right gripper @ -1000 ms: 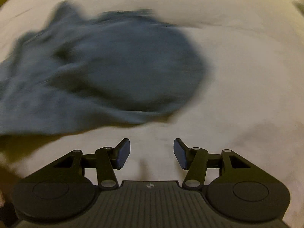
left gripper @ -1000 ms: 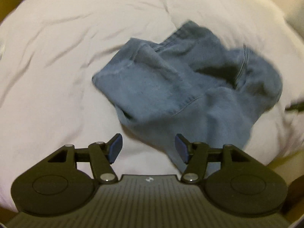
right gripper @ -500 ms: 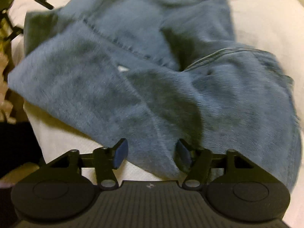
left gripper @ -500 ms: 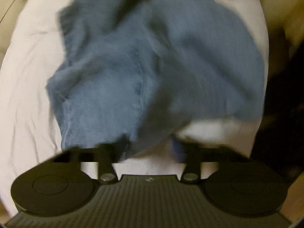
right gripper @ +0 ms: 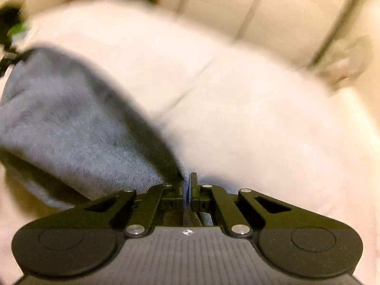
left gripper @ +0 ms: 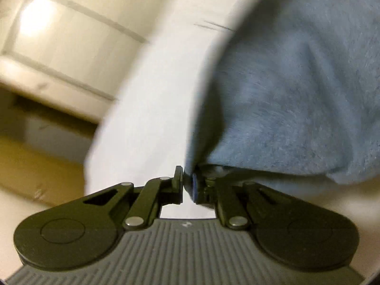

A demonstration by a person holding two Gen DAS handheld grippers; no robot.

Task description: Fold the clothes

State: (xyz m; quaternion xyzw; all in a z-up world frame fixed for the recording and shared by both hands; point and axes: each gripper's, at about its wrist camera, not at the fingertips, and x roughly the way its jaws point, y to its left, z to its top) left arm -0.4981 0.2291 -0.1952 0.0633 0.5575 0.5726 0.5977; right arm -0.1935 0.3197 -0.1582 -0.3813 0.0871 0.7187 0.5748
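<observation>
A wide white bedsheet (right gripper: 249, 123), soft and creased by a long seam-like fold, covered the bed and filled most of the right wrist view; in the left wrist view it (left gripper: 152, 109) showed as a pale blurred band running up the middle. Behind it stood a cream panelled wall (right gripper: 273, 11) with grey grooves, seen also at the left of the left wrist view (left gripper: 71, 47), where a bright patch of light lay on one panel. The blue fleecy garment (left gripper: 296, 95), a soft thick piece of clothing, hung bunched and lifted over the sheet, spanning the space between the two tools; it filled the right half of the left wrist view and the left part of the right wrist view (right gripper: 71, 123), casting a dark shadow along its edge. Both views were blurred by motion, so which part of the garment was which could not be told. The black left gripper (left gripper: 187, 185) had its two fingers drawn nearly together, with an edge of the blue cloth pinched between them against the blue pad. The black right gripper (right gripper: 187, 190) was likewise closed tight, a thin fold of the same cloth clamped between its fingers and trailing down behind them. At the upper left edge of the right wrist view a small dark object with a green spot (right gripper: 14, 28) showed, too blurred to identify.
</observation>
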